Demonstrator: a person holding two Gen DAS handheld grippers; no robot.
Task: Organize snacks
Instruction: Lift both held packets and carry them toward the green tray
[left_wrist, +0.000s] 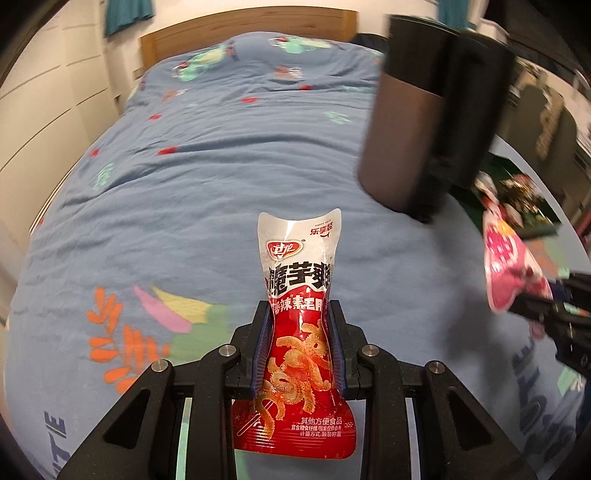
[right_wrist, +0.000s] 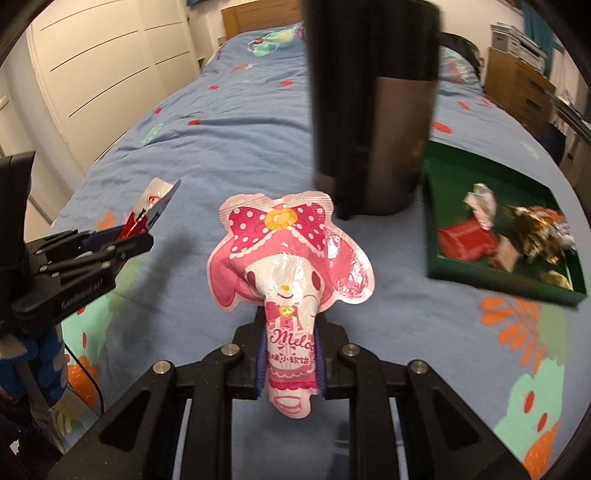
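Closest in, the left gripper (left_wrist: 299, 347) has its black fingers with blue pads (left_wrist: 259, 350) pinched hard on the middle of a glossy red and white snack packet printed with orange curly strips (left_wrist: 299, 332). The packet stands upright between the jaws, squeezed to a waist, its white top flaring above and its red bottom bulging below.

The right gripper (right_wrist: 290, 354) is clamped the same way on a pink and white character-shaped candy pouch with a polka-dot bow (right_wrist: 291, 266). The jaws grip the narrow lower part, and the wide head of the pouch fans out above them.

Both packets are held in the air above a bed covered by a blue quilt with orange leaf and green patches (right_wrist: 240, 140). From the left wrist view the pink pouch (left_wrist: 513, 266) shows at the right edge, blurred, in the other gripper's black fingers (left_wrist: 539, 306). From the right wrist view the red packet's tip (right_wrist: 155, 206) shows at the left, sticking out of the left gripper (right_wrist: 122, 240).

A tall dark cylindrical container with a black upper band (right_wrist: 373, 110) rises beyond the pink pouch, its base near the quilt; I can't tell whether it rests there. Just to its right a shallow green cardboard box (right_wrist: 476, 273) lies on the quilt. Inside it are a red wrapped snack (right_wrist: 465, 240), a crumpled silver wrapper (right_wrist: 482, 203) and a gold foil wrapper (right_wrist: 535, 229).

A white wardrobe (right_wrist: 99, 74) stands along the left wall, and a wooden headboard (left_wrist: 243, 33) closes the far end of the bed.
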